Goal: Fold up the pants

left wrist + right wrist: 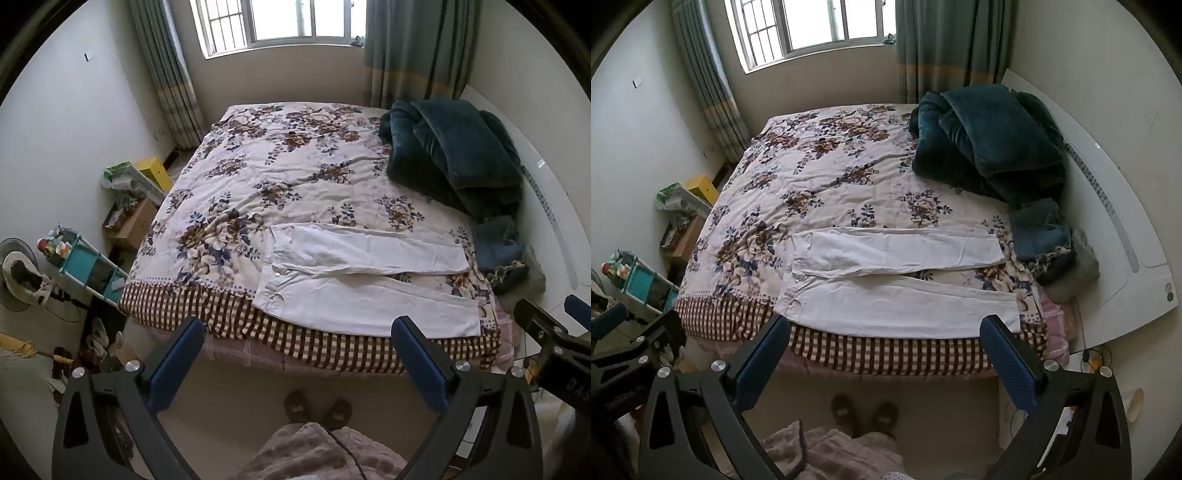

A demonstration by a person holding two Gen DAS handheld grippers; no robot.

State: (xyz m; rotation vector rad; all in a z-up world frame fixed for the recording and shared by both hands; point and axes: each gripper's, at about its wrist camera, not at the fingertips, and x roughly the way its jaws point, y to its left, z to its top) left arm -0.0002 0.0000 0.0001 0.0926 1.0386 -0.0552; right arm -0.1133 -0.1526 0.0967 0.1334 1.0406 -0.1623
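Observation:
White pants point(354, 280) lie flat on the near edge of the bed, waist to the left, both legs spread to the right; they also show in the right wrist view point(886, 284). My left gripper point(301, 334) is open and empty, held above the floor in front of the bed, short of the pants. My right gripper point(886, 332) is open and empty too, at a like height before the bed edge. The right gripper also shows at the right edge of the left wrist view point(546, 325).
The bed has a floral cover point(280, 173) with a checked border point(229, 314). A dark teal blanket point(454, 155) and folded blue cloth point(495, 243) lie at its right. A teal rack point(85, 258), boxes and a fan stand on the left. The person's feet point(317, 406) are below.

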